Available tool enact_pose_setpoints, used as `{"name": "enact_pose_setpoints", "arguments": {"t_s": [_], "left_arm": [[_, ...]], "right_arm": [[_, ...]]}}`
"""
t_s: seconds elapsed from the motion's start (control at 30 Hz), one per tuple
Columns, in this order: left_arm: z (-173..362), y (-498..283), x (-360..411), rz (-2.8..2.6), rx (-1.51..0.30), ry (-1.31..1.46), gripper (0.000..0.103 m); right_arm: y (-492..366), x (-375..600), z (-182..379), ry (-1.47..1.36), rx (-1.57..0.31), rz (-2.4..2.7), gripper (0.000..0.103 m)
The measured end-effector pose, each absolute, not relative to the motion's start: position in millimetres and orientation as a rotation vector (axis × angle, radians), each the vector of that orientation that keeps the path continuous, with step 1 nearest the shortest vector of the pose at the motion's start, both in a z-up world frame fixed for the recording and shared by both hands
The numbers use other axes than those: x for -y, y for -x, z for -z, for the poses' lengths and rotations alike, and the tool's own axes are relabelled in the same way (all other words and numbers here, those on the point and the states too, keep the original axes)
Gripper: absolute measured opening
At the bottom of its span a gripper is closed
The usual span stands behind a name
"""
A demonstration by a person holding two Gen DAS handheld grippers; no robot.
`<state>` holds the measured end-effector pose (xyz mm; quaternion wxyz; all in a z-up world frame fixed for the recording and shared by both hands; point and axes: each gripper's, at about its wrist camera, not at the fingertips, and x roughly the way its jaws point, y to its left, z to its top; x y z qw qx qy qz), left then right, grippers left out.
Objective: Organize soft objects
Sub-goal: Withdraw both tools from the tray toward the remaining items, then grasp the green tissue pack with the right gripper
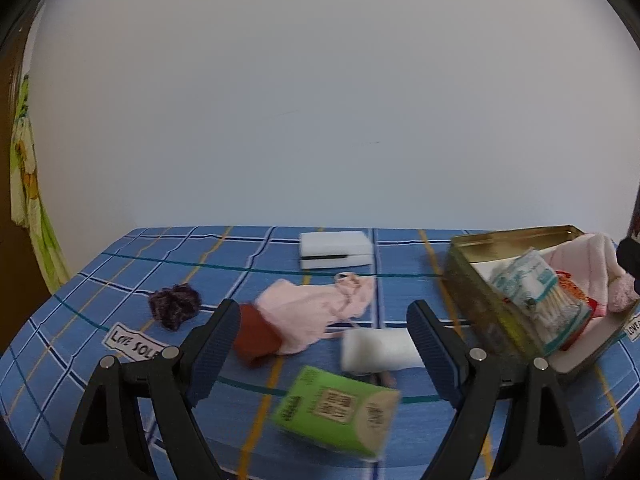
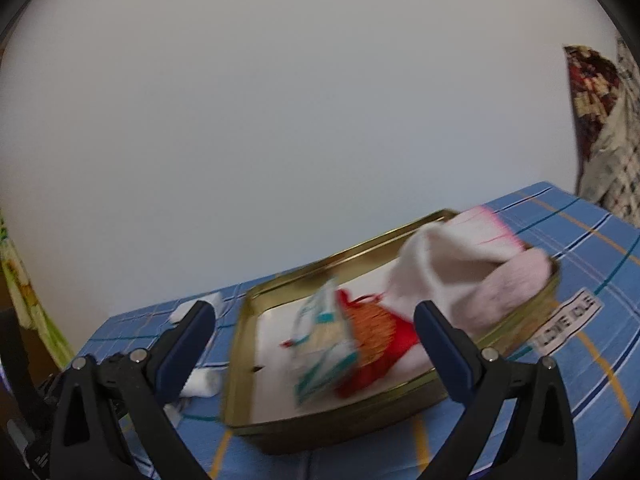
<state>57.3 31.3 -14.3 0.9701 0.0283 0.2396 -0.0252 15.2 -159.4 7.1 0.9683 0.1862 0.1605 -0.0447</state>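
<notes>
Hovering over the blue plaid cloth [image 1: 120, 280], both grippers gape wide and hold nothing.

The left gripper [image 1: 324, 324] has its jaws spread above a white roll [image 1: 376, 350], with a green packet [image 1: 338, 410] blurred just below and a pink garment [image 1: 316, 310] and dark scrunchie [image 1: 175, 304] beyond. The right gripper [image 2: 316, 328] stands spread before the gold tin [image 2: 236, 360], which holds a cotton-swab pack [image 2: 320, 344], a red-orange item [image 2: 376, 344] and a pale sock [image 2: 448, 268] draped over its far rim. Bare cloth lies left of the tin.
</notes>
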Motion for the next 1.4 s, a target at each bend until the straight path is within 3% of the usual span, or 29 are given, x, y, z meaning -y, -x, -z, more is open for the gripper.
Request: {"name": "enact_pose_setpoints", "arguments": {"t_s": [0.43,0.77,1.03,1.1,1.2,1.4], "left_arm": [[19,-78,-105,-0.084,-0.525,0.007,0.087],[25,-86,-149,-0.158,-0.557,0.054,0.087],[30,-94,-173,-0.18,-0.592,0.079,0.087],[31,-95,-178,-0.19,-0.601,0.083,0.087],[33,-98,-181,-0.195,-0.619,0.089,0.087],[35,-98,-175,-0.172,-0.629,0.059,0.087]], "right_arm": [[-39,80,1,-0.267,-0.428,-0.146,0.101],[-70,16,22,-0.144,-0.626,-0.365,0.103],[-93,-26,37,0.001,-0.743,-0.46,0.099],[-97,-31,41,0.019,-0.775,-0.483,0.092],[-102,-40,45,0.049,-0.805,-0.496,0.088],[-122,-47,55,0.028,-0.873,-0.502,0.087]]}}
